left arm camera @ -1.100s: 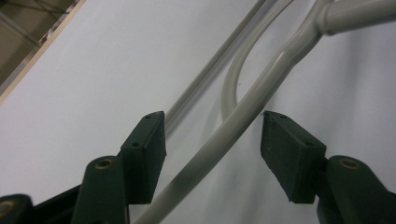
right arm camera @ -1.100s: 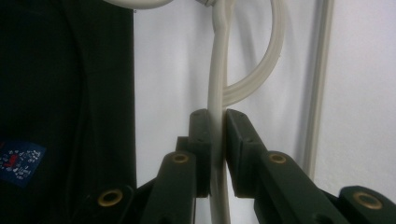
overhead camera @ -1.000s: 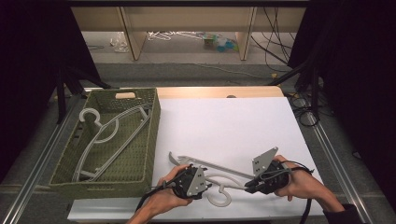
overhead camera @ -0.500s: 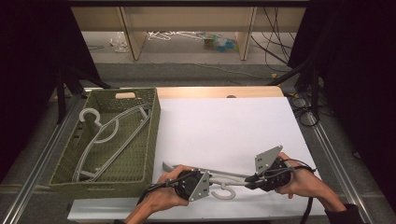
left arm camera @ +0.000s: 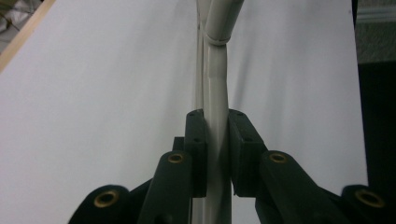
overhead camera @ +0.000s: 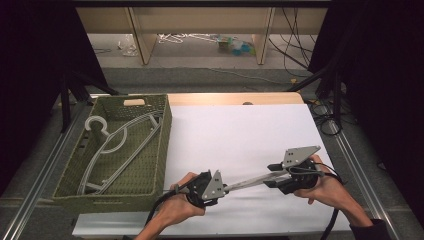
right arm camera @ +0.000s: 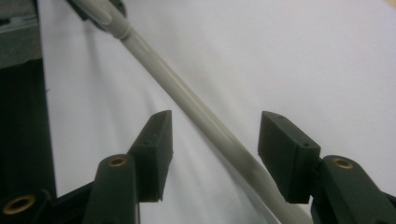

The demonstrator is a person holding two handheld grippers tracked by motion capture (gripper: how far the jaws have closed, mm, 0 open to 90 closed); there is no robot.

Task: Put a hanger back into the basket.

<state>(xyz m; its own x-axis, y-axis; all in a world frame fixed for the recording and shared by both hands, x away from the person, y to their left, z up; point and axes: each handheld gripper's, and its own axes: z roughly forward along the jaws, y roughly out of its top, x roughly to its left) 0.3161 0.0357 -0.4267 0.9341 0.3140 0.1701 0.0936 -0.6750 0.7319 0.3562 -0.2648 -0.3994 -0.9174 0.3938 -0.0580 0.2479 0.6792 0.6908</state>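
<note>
- The hanger point(left arm camera: 216, 116) is clamped by the left gripper point(overhead camera: 220, 188).
- It is straddled, untouched, by the right gripper point(right arm camera: 212, 154), whose jaws have just been opening.

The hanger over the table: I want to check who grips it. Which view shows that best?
Left gripper view: the left claw pinches the hanger. Right gripper view: the right claw straddles it, open. High view: it spans both, tiny.

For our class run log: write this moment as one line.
left gripper: shut on hanger | right gripper: open, jaws just opening around hanger | basket: holds another hanger
</note>
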